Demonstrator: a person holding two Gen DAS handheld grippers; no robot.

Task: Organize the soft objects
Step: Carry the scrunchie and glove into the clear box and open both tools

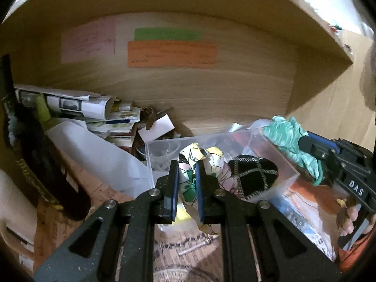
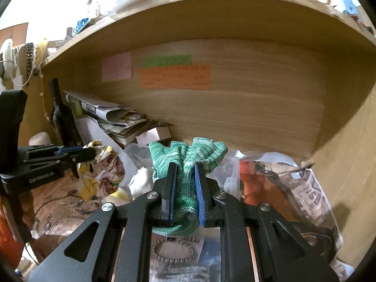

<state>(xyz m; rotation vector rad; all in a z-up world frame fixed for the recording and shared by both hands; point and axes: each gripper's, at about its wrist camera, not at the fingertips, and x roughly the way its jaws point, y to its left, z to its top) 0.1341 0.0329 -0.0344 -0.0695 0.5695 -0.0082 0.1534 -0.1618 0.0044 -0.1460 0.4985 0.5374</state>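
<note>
My left gripper [image 1: 186, 166] is shut on a floral white, yellow and green cloth [image 1: 206, 162] and holds it over a clear plastic box [image 1: 270, 150]. A black soft item with a grey cord pattern [image 1: 253, 176] lies in that box. My right gripper [image 2: 185, 171] is shut on a green knitted cloth [image 2: 188, 152], held above the clutter on the shelf. In the left wrist view the right gripper [image 1: 303, 141] shows at the right with the green cloth [image 1: 286, 134] at the box's right rim. In the right wrist view the left gripper [image 2: 91, 152] shows at the left with the floral cloth [image 2: 101, 166].
A wooden shelf back wall [image 1: 211, 94] carries pink, green and orange notes [image 1: 171, 54]. A dark bottle [image 1: 35, 155] and stacked papers [image 1: 82, 108] stand at the left. Printed bags [image 2: 305, 188] lie at the right. A bead bracelet [image 2: 174, 250] lies below the right gripper.
</note>
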